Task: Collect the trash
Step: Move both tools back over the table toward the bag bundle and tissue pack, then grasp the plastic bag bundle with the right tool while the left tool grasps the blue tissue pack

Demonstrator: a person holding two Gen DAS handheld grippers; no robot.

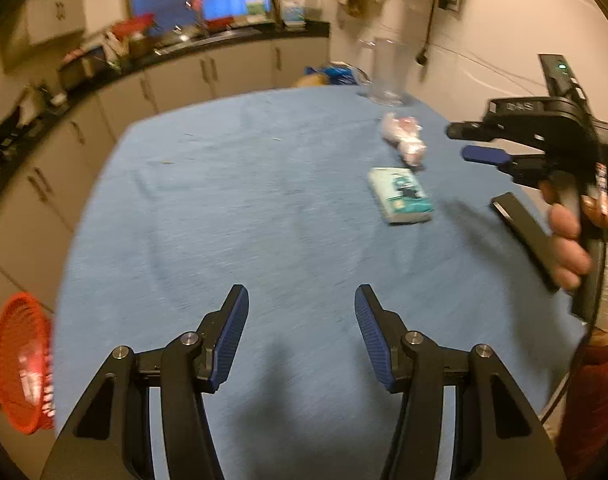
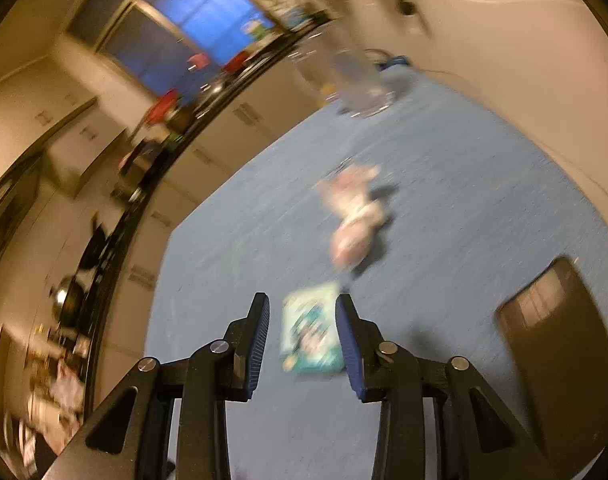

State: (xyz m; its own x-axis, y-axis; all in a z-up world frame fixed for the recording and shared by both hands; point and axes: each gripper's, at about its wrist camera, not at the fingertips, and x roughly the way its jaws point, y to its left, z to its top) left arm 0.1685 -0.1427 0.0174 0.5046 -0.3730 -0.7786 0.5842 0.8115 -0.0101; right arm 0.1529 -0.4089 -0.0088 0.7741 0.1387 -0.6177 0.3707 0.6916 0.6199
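Observation:
A small teal and white carton (image 1: pixel 400 195) lies on the blue table cloth (image 1: pixel 232 208). A crumpled pink and white wrapper (image 1: pixel 404 138) lies just beyond it. My left gripper (image 1: pixel 302 308) is open and empty over the near middle of the table. My right gripper (image 1: pixel 470 142) hovers at the right, above the carton and wrapper. In the right wrist view the right gripper (image 2: pixel 303 314) is open and tilted, with the carton (image 2: pixel 310 336) seen between its fingers below and the wrapper (image 2: pixel 354 216) further ahead.
A red mesh basket (image 1: pixel 22 360) sits off the table's left edge. A flat black device (image 1: pixel 524 236) lies at the right of the table. A clear glass jug (image 1: pixel 386 70) stands at the far side. Kitchen counters with clutter run behind, and a wall is on the right.

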